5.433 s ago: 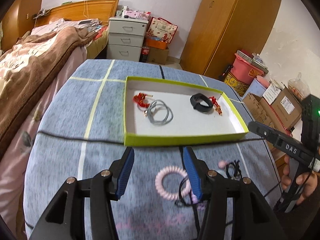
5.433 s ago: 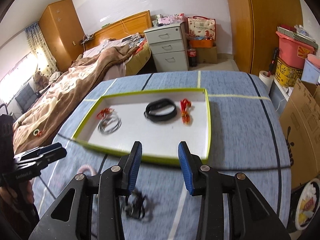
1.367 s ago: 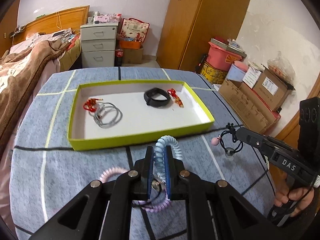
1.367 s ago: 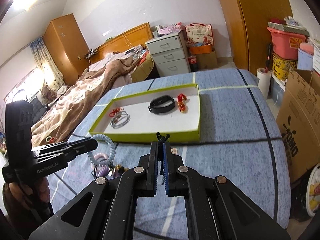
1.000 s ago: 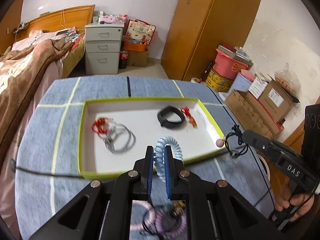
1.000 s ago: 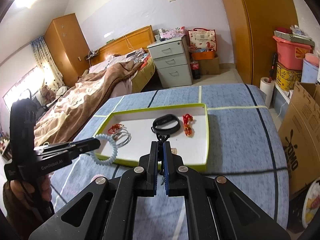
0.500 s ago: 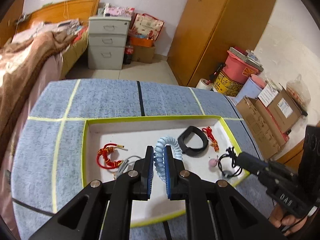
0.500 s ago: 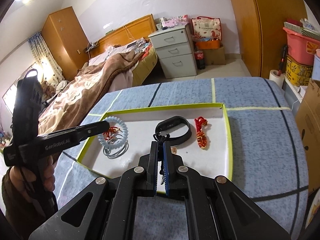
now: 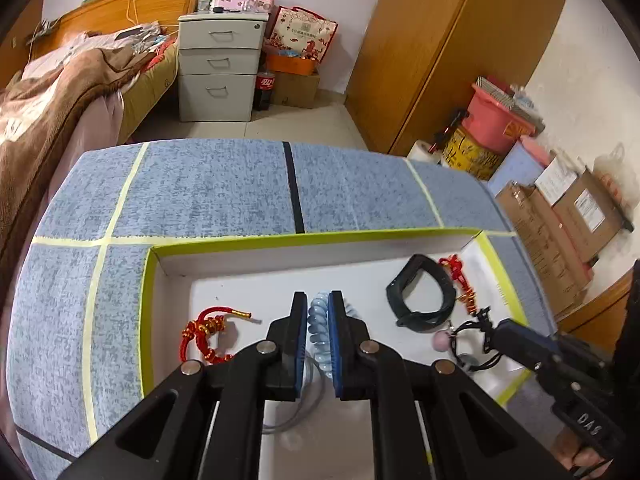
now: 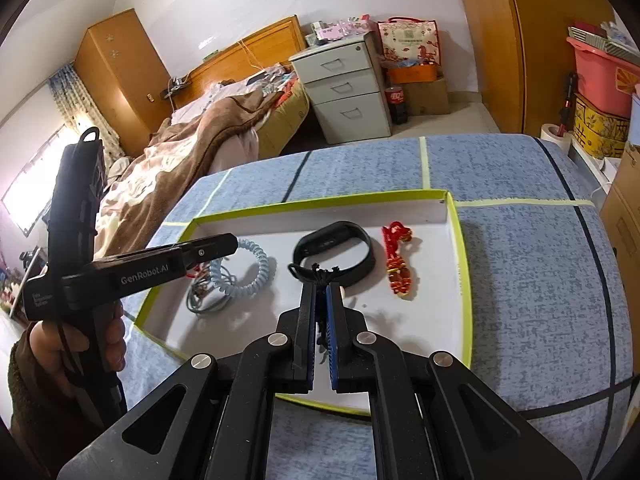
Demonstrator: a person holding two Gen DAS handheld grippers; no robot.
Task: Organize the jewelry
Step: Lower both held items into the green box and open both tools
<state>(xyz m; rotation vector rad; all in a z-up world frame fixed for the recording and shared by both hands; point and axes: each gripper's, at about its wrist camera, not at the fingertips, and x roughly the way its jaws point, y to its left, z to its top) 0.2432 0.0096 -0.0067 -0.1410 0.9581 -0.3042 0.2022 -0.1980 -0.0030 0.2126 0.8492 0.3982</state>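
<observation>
A green-rimmed white tray (image 9: 280,240) (image 10: 462,280) sits on the blue cloth. My left gripper (image 9: 318,308) is shut on a pale blue coil hair tie (image 9: 318,332) (image 10: 260,270), held low over the tray's middle. My right gripper (image 10: 321,292) (image 9: 496,330) is shut on a black hair tie with a pink bead (image 9: 466,342) (image 10: 316,274), over the tray's right part. In the tray lie a black wristband (image 9: 420,300) (image 10: 336,250), a red knot charm (image 9: 460,284) (image 10: 398,266), a red cord bracelet (image 9: 206,332) and a grey ring loop (image 10: 208,296).
A bed with a brown blanket (image 9: 60,92) stands left of the table. A grey drawer unit (image 9: 218,68), a wooden wardrobe (image 9: 460,48) and cardboard boxes (image 9: 568,216) stand behind and to the right.
Both grippers closed on hair ties from the cloth, lifted them and carried them forward over the tray. They now sit lower, over the tray floor.
</observation>
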